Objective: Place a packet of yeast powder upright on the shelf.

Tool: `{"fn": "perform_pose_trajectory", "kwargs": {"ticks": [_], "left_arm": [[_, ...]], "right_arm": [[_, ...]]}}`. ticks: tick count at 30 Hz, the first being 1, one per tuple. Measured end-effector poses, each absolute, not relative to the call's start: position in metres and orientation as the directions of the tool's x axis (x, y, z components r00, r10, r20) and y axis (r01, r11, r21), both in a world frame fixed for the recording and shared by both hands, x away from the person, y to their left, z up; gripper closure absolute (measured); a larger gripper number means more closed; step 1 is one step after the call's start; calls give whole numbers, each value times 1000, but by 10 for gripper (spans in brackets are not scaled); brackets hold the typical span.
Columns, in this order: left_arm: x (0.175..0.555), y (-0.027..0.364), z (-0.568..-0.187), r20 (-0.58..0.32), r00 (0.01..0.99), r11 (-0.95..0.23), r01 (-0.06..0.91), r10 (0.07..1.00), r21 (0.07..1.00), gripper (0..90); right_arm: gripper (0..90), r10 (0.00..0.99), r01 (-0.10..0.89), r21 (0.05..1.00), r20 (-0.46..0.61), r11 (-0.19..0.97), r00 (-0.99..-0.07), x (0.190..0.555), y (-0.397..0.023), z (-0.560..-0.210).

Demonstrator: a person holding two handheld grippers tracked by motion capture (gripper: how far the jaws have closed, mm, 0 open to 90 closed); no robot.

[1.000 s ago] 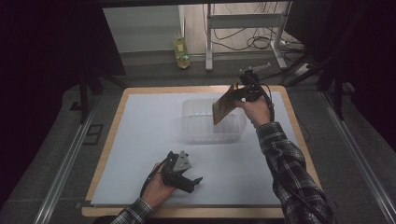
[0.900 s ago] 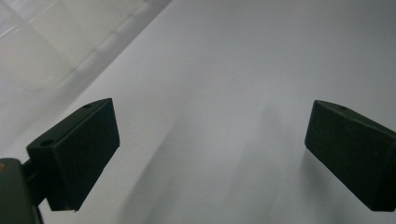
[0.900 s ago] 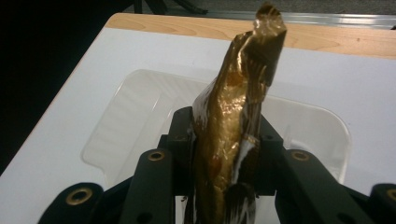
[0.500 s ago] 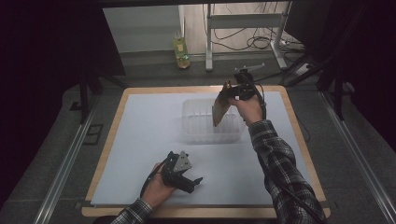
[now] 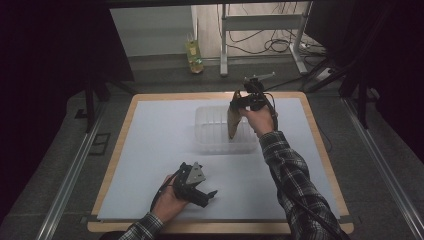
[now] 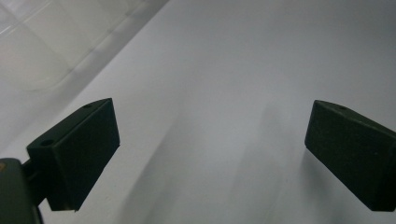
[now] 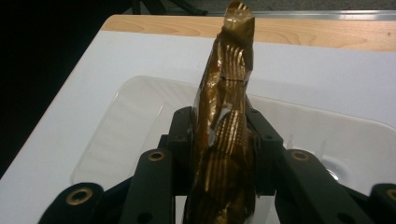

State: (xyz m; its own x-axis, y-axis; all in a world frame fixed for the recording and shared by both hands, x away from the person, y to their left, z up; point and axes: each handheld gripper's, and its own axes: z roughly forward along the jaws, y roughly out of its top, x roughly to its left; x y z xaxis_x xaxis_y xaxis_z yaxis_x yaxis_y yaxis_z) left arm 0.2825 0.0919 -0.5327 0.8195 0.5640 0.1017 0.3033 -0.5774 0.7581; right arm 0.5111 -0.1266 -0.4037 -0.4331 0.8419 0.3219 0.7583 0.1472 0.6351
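A flat brown ridged packet [image 5: 233,120] hangs edge-on over a clear plastic tub [image 5: 212,131] in the middle of the white mat. My right gripper [image 5: 242,106] is shut on the packet, which stands up between its jaws in the right gripper view as a brown ridged packet [image 7: 226,121] above the clear tub [image 7: 140,126]. My left gripper [image 5: 207,195] rests near the mat's front edge, held low in a hand. Its pads [image 6: 77,149] stand wide apart with nothing between them, open over bare mat.
The white mat [image 5: 150,150] lies on a wooden board [image 5: 320,145]. A corner of the tub [image 6: 42,42] shows at the top left of the left gripper view. A yellow-green bottle [image 5: 194,52] and a metal stand [image 5: 260,35] are on the floor beyond the table.
My right gripper has carried the packet left and downward, from beside the tub's right end to over the tub. The left gripper has stayed put.
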Motion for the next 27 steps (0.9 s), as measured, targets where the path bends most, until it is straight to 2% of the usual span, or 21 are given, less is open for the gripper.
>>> {"fn": "perform_pose_trajectory", "kwargs": {"ticks": [27], "left_arm": [[282,89,-534,98,825,-585,306,557,751,31]], "right_arm": [[669,840,739,657,308,151,-445,504,-126,-424]]}}
